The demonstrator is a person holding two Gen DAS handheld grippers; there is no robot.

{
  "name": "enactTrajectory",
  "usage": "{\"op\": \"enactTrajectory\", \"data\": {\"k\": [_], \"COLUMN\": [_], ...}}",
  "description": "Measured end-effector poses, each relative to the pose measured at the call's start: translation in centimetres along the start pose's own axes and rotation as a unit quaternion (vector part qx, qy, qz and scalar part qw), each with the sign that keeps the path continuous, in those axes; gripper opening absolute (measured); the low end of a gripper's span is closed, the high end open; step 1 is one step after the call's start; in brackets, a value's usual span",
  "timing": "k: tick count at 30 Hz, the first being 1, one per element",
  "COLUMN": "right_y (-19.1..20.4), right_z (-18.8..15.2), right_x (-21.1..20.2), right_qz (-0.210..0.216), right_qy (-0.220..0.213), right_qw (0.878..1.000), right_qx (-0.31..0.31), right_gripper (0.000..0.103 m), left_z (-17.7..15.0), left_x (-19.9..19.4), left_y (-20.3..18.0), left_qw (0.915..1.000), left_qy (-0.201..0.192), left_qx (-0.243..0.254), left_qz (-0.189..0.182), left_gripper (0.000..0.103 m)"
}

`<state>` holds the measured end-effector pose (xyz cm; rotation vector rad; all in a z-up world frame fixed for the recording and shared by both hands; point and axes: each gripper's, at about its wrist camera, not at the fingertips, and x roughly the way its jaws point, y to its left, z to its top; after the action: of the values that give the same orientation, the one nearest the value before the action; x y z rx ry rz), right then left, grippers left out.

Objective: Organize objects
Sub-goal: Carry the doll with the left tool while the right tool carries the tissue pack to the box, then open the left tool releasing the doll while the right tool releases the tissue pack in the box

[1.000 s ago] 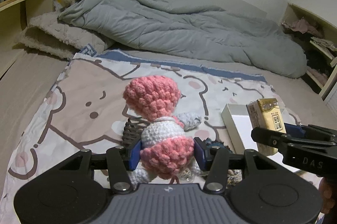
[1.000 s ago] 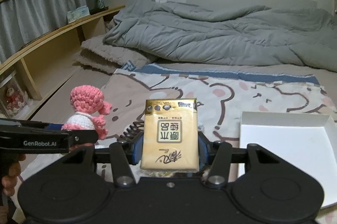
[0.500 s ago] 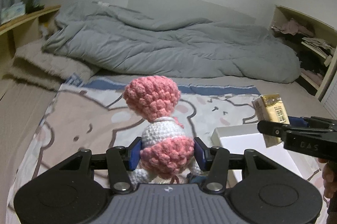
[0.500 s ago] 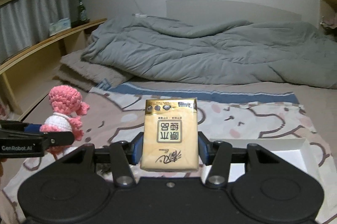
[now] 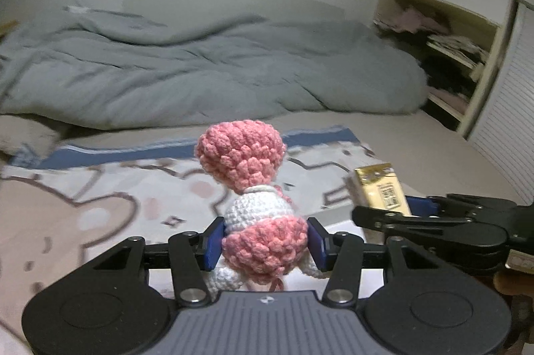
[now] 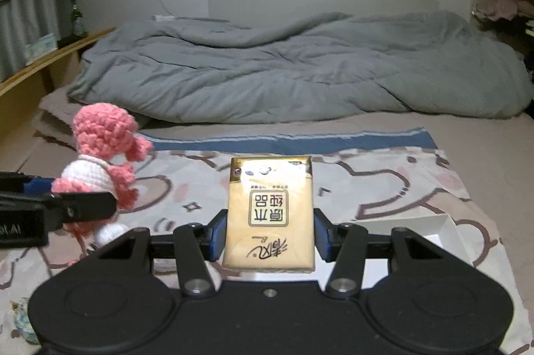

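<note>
Left tongs: the left tongs (image 5: 265, 243) pinch a pink-and-white crochet doll (image 5: 257, 204) by its lower body, upright at the centre of the left wrist view, held above the bear-print blanket (image 5: 100, 194).
Right tongs: the right tongs (image 6: 270, 234) clamp a gold tissue pack (image 6: 271, 213) between blue pads, standing upright at lower centre of the right wrist view.
Container: a white box (image 6: 444, 229) lies on the blanket at lower right, mostly hidden behind the tongs; the visible part of its inside shows nothing.
Backdrop: a rumpled grey duvet (image 6: 300, 67) fills the bed across the middle of both views.
</note>
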<state>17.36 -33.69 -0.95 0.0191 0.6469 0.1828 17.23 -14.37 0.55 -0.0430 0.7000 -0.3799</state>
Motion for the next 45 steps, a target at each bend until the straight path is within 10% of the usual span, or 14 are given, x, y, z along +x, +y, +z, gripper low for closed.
{"op": "enactTrajectory", "data": {"k": [19,26,45], "right_y": [-7.2,-7.7,-8.3], "right_z": [-2.5,-3.1,-4.3], "right_x": [8.9,10.7,11.3], "right_qz": [-0.059,-0.054,-0.051], "right_qy": [0.091,0.118,0.143], "right_qw": [0.994,0.991,0.987], "right_qx": [0.031,0.027,0.046], "right_gripper": [0.052,0.052,0.064], "left_z": [-3.2,-5.0,-4.8], "left_x": [14.4,17.5,16.4], "left_y": [-0.9,-0.5,-0.9], "left_qw": [0.9775,0.9755,0.9845], "left_qy": [0.095,0.15,0.137], "left_qx": [-0.06,-0.085,-0.057], "left_qz": [-0.178,-0.136,-0.094], "left_gripper": [0.052,0.052,0.075]}}
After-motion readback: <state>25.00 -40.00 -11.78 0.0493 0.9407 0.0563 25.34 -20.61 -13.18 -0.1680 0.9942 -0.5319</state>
